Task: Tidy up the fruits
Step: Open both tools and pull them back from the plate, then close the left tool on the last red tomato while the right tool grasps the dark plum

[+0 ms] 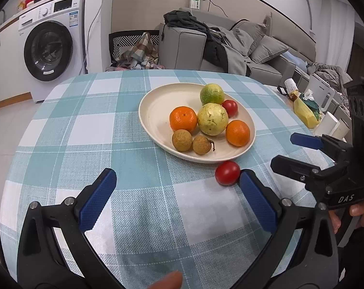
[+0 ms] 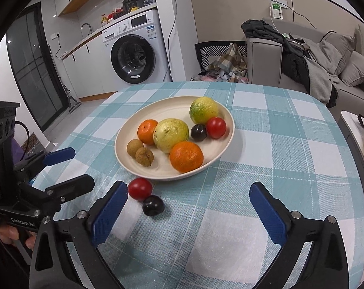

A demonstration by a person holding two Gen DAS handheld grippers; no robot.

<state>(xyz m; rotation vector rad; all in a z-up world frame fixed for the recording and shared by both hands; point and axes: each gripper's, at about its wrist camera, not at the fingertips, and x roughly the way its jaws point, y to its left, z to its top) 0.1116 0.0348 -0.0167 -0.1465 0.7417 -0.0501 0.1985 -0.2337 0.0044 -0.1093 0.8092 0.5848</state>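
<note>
Lying just off the plate [image 2: 226,130] rim, on its near side, a tomato [image 2: 140,189] and plum [image 2: 153,205] are left touching. Both the left gripper [image 1: 179,193] and right gripper [image 2: 188,210] are spread wide, empty. A clipped fruit could be rolled tableward.

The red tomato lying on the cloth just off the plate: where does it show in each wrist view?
Left wrist: the red tomato lies lower centre-right, below the plate rim, beside the left gripper's right fingertip.
Right wrist: it lies lower centre-left, touching a dark plum, by the right gripper's left fingertip.
Shared landmark: the plate's near rim.
</note>
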